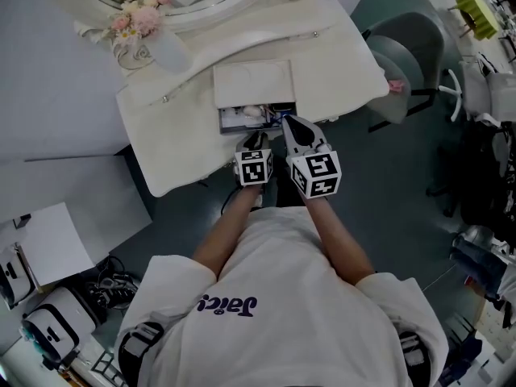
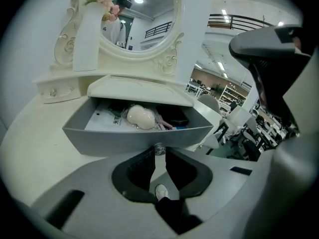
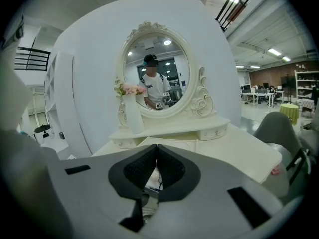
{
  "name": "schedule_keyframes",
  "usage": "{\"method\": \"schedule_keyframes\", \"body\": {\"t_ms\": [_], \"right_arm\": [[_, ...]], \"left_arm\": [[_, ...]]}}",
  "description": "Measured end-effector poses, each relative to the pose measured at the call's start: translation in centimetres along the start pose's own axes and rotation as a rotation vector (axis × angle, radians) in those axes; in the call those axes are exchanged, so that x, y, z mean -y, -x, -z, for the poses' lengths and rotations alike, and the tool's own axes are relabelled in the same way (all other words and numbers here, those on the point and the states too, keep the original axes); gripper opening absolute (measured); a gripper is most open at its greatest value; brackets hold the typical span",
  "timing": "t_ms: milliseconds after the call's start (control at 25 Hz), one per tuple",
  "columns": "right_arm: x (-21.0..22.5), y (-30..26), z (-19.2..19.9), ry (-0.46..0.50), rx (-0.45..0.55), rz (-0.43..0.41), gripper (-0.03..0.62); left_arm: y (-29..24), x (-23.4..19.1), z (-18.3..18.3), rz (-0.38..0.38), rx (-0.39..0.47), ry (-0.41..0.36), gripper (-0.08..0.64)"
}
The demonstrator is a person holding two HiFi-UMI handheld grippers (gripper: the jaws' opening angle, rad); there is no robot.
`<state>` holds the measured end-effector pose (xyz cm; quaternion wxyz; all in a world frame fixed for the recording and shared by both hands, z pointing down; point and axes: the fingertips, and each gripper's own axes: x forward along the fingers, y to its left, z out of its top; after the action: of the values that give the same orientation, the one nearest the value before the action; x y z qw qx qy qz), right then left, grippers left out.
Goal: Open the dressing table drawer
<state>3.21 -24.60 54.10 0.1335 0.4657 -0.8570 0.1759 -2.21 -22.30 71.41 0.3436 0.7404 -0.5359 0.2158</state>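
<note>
The white dressing table (image 1: 347, 63) has its middle drawer (image 2: 119, 138) pulled partly out, with a pale rounded packet (image 2: 140, 117), papers and dark items inside. In the left gripper view a small clear knob (image 2: 159, 147) sits on the drawer's grey front. My left gripper (image 2: 159, 151) is shut on that knob, its tips pinching it from both sides. In the head view the left gripper (image 1: 255, 142) is at the drawer's (image 1: 242, 120) front edge. My right gripper (image 1: 290, 124) hovers just to the right, over the drawer. The right gripper (image 3: 156, 147) is shut and holds nothing.
An oval mirror (image 3: 157, 73) and a white vase with pink flowers (image 1: 143, 27) stand at the back of the table. A grey chair (image 1: 411, 51) is close to the table's right end. Bags and boxes lie on the floor at the lower left (image 1: 56, 321).
</note>
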Motion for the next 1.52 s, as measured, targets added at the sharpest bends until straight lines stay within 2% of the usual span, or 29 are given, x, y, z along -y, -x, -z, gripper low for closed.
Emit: {"method": "schedule_keyframes", "body": {"t_ms": [360, 640, 880, 1240, 1360, 1520], "right_arm": [[-0.6, 1.9, 0.9, -0.022, 0.013, 0.034, 0.012], [-1.5, 2.2, 1.6, -0.033, 0.013, 0.03, 0.012], [-1.6, 2.0, 1.8, -0.035, 0.01, 0.025, 0.012], [-1.6, 2.1, -0.1, -0.025, 0.052, 0.029, 0.012], [-1.9, 2.4, -0.8, -0.023, 0.074, 0.033, 0.012], [-2.7, 2.7, -1.7, -0.017, 0.106, 0.037, 0.012]], "left_arm": [[1.6, 0.5, 2.4, 0.019, -0.014, -0.033, 0.077], [2.2, 0.8, 3.6, 0.035, -0.016, -0.069, 0.075], [1.9, 0.6, 3.7, 0.052, -0.017, -0.043, 0.077], [2.5, 0.9, 3.5, 0.105, -0.047, -0.044, 0.078], [4.4, 1.2, 2.3, 0.13, -0.012, -0.062, 0.078], [7.8, 1.3, -1.0, 0.144, 0.093, -0.101, 0.078]]}}
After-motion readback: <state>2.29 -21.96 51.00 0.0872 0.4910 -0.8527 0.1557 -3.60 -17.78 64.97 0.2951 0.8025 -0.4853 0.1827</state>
